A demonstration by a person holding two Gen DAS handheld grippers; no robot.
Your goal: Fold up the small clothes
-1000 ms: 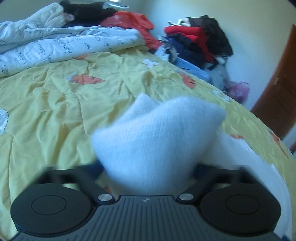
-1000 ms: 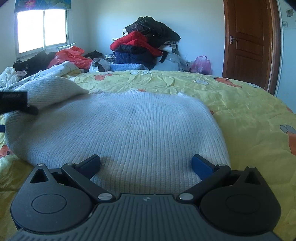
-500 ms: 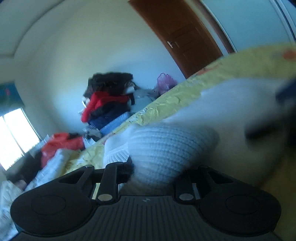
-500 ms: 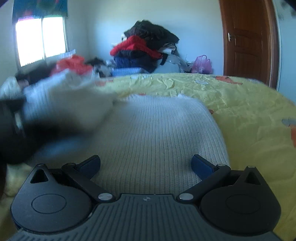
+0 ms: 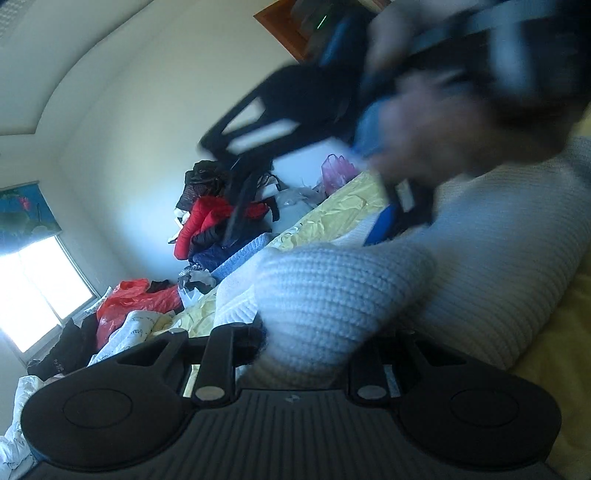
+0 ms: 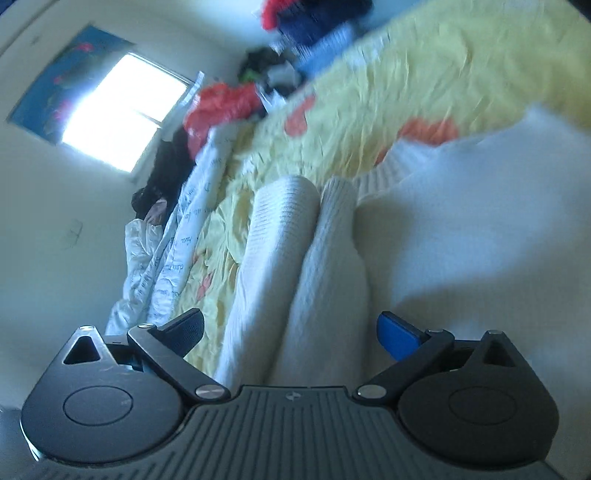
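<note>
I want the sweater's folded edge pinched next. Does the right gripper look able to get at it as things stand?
Probably yes. The right gripper stands open, and the folded edge of the white sweater runs up between its fingers with nothing over it.

Pale walls (image 5: 147,122) enclose a bed under a crumpled yellow bedspread (image 6: 424,74) with orange patches, a bright window (image 6: 122,110) with a blue floral blind (image 5: 22,214) above it pours in daylight, a brown wooden door (image 5: 284,26) shows, and heaped clothes (image 5: 218,225) crowd the far wall.
</note>
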